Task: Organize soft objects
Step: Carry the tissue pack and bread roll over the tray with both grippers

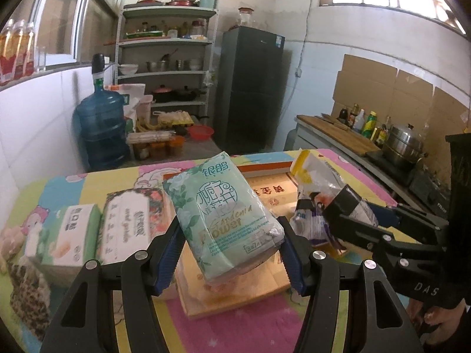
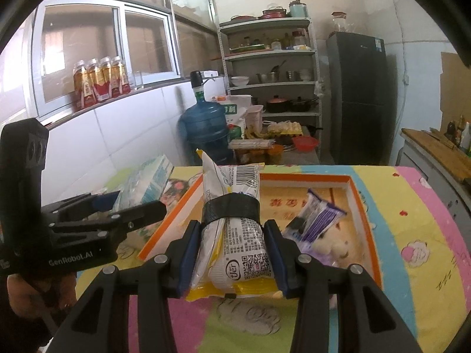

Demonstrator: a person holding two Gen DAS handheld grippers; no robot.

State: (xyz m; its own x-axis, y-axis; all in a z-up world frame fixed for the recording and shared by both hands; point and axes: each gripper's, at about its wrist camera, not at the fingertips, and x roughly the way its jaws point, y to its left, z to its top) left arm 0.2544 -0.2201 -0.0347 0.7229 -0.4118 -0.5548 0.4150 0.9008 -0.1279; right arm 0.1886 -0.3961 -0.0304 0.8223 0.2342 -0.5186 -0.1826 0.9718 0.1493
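Observation:
My left gripper (image 1: 229, 253) is shut on a green tissue pack (image 1: 217, 206), its blue pads pressing on both sides; the pack hangs tilted over an orange-rimmed tray (image 1: 265, 282). To its right, the right gripper (image 1: 359, 209) carries a white and yellow bag (image 1: 315, 176). In the right wrist view, my right gripper (image 2: 232, 253) is shut on that bag (image 2: 235, 235), which is bound with black tape. It hovers over the near left part of the tray (image 2: 362, 206). A purple packet (image 2: 318, 220) and a cream plush toy (image 2: 332, 247) lie in the tray. The left gripper (image 2: 129, 203) holds the green pack (image 2: 147, 182) at left.
Two more tissue packs (image 1: 76, 235) (image 1: 129, 223) and a leopard-print soft thing (image 1: 29, 288) lie on the colourful tablecloth (image 2: 412, 235) at left. Beyond the table stand a blue water jug (image 1: 100, 129), a shelf (image 1: 167, 58), a dark fridge (image 1: 250, 88) and a counter with a steel pot (image 1: 403, 144).

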